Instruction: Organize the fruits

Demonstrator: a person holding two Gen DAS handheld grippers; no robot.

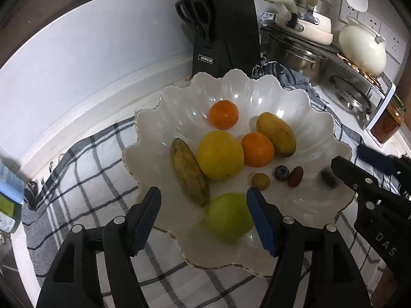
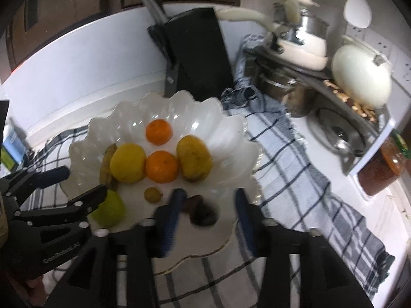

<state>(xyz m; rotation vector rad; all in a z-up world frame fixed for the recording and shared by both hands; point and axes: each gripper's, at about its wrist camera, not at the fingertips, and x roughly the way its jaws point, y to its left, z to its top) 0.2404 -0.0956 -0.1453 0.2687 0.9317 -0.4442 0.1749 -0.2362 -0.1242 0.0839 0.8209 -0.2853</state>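
A white scalloped bowl (image 1: 295,97) sits on a checked cloth and holds two oranges (image 1: 224,114), a yellow lemon-like fruit (image 1: 220,154), a mango (image 1: 276,134), a spotted banana (image 1: 189,171), a green apple (image 1: 228,217) and some small fruits (image 1: 260,181). My left gripper (image 1: 204,202) is open over the bowl's near rim, its fingers either side of the green apple, apart from it. My right gripper (image 2: 209,202) is open over the bowl's right near side, with a dark small fruit (image 2: 203,214) lying between its fingers. The bowl (image 2: 231,138) shows in the right wrist view too.
A black knife block (image 1: 226,30) with scissors stands behind the bowl. A rack with steel pots (image 1: 300,56), a cream pan and a white kettle (image 1: 362,48) is at the back right. A jar (image 1: 389,122) stands on the right. Cartons (image 1: 10,187) sit at the left edge.
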